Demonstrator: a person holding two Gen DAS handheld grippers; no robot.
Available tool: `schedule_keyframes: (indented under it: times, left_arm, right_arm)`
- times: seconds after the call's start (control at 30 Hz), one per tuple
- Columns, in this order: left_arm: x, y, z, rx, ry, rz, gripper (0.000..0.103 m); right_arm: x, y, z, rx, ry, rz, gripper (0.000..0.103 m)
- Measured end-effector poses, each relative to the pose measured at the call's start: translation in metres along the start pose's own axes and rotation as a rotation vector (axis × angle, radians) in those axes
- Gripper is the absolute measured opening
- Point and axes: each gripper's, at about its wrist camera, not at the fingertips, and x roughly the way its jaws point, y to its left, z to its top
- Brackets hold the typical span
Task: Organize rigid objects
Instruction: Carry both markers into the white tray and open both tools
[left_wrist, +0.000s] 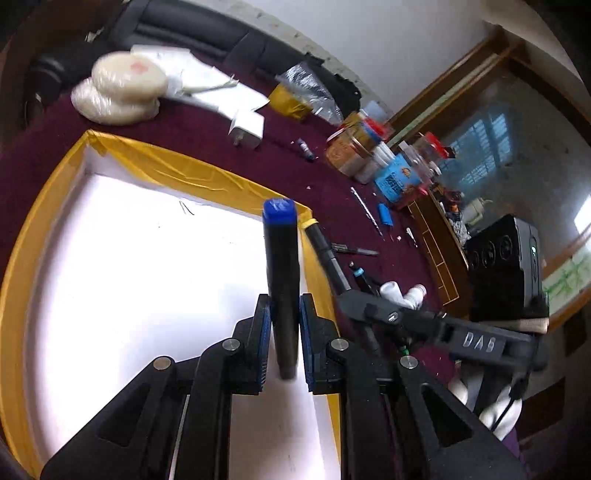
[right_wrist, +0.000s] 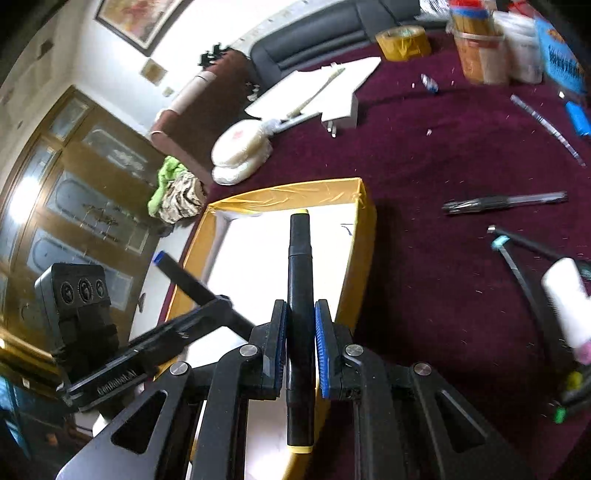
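Observation:
My left gripper (left_wrist: 284, 314) is shut on a black marker with a blue cap (left_wrist: 280, 273), held over the white floor of a shallow tray with yellow taped walls (left_wrist: 177, 166). My right gripper (right_wrist: 301, 321) is shut on a black marker with yellow ends (right_wrist: 300, 295), held over the same tray's (right_wrist: 288, 192) right wall. In the right wrist view the left gripper and its blue-capped marker (right_wrist: 184, 280) show at the left. In the left wrist view the right gripper's body (left_wrist: 424, 325) and its marker (left_wrist: 325, 251) show at the right.
On the maroon cloth lie a clear pen (right_wrist: 506, 203), a white bottle (right_wrist: 565, 299), a blue capacitor (left_wrist: 385, 215), a drill bit (left_wrist: 365, 210), jars (left_wrist: 354, 147), a tape roll (right_wrist: 402, 42), a white charger (left_wrist: 247, 129) and stacked white discs (left_wrist: 122, 88).

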Motion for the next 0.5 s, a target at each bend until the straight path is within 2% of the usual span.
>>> schedule_keyframes:
  times: [0.17,0.23,0.3,0.37,0.5]
  left_arm:
    - [0.023,0.013,0.012,-0.074,0.014,-0.028,0.012]
    - [0.029,0.016,0.013,-0.095,0.007,-0.026,0.017]
    - [0.035,0.020,0.014,-0.122,0.010,-0.023,0.031]
    - [0.037,0.024,0.010,-0.151,0.008,-0.025,0.037]
    - [0.032,0.024,0.001,-0.161,-0.007,-0.001,0.037]
  right_arm:
    - [0.021,0.007,0.006,0.001,0.012,-0.071,0.013]
    - [0.024,0.010,0.007,-0.014,-0.009,-0.123,0.014]
    - [0.027,0.011,0.010,-0.043,-0.029,-0.160,0.016]
    - [0.028,0.013,0.011,-0.065,-0.027,-0.162,0.019]
    - [0.004,0.023,0.006,-0.128,-0.102,-0.193,0.024]
